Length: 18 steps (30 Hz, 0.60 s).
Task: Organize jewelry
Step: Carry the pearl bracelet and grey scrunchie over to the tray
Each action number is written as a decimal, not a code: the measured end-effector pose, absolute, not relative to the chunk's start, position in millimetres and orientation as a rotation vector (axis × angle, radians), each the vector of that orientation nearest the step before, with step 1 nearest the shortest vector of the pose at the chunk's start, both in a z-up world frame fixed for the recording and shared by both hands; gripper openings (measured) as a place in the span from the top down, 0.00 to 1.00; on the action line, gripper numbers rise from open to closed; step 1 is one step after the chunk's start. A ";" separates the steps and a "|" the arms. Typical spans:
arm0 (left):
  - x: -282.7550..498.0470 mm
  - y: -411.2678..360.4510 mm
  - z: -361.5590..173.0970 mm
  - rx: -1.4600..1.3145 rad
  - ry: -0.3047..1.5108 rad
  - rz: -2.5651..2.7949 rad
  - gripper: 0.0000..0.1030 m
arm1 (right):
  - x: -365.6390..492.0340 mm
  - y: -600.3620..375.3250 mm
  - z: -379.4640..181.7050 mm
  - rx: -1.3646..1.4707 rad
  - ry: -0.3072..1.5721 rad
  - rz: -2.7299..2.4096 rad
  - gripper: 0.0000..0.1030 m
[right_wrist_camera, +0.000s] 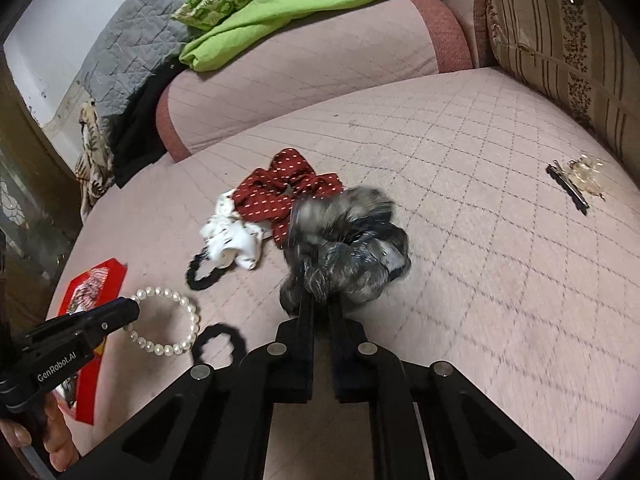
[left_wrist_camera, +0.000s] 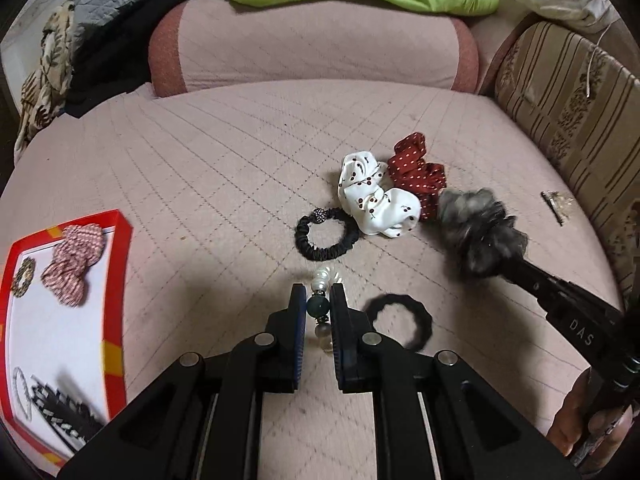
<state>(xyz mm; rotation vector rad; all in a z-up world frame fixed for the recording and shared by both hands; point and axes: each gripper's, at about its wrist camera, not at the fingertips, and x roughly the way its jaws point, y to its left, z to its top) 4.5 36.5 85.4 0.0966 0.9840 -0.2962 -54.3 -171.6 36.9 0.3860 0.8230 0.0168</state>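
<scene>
Left claw (left_wrist_camera: 319, 312): pressed together on the pearl bracelet (left_wrist_camera: 322, 300), pinching it at the dark green bead, with the loop hanging free just above the bed (left_wrist_camera: 240, 160).
Right claw (right_wrist_camera: 319, 308): pressed together on the grey fluffy scrunchie (right_wrist_camera: 348, 248), biting a fold at its near edge.
Bracelet handling: beads look hard and slick, the string limp; a firm pinch across a single bead seems safest, and a swing could likely work it loose.
Scrunchie handling: light, soft, squashy; any bunched fold should hold, and nothing here looks breakable.
Plain black hair tie (left_wrist_camera: 400, 324): lies flat on the bed just beside the left claw, apart from both loads.
Red tray (left_wrist_camera: 120, 280): low on the left, already holding a striped bow (left_wrist_camera: 72, 264) and other small pieces; probably the drop-off.
Middle ground: black beaded hair tie (left_wrist_camera: 326, 238) touches the white cherry scrunchie (left_wrist_camera: 376, 196), which overlaps the red dotted scrunchie (left_wrist_camera: 416, 168).
Far right: a hair clip (right_wrist_camera: 570, 188) sits alone near the striped cushion (right_wrist_camera: 560, 60).
Obstruction: the way to the tray looks open.
</scene>
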 end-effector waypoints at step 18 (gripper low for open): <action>-70.3 90.1 145.3 0.007 0.873 -0.270 0.89 | -129.5 -124.0 87.2 0.326 0.769 0.097 0.96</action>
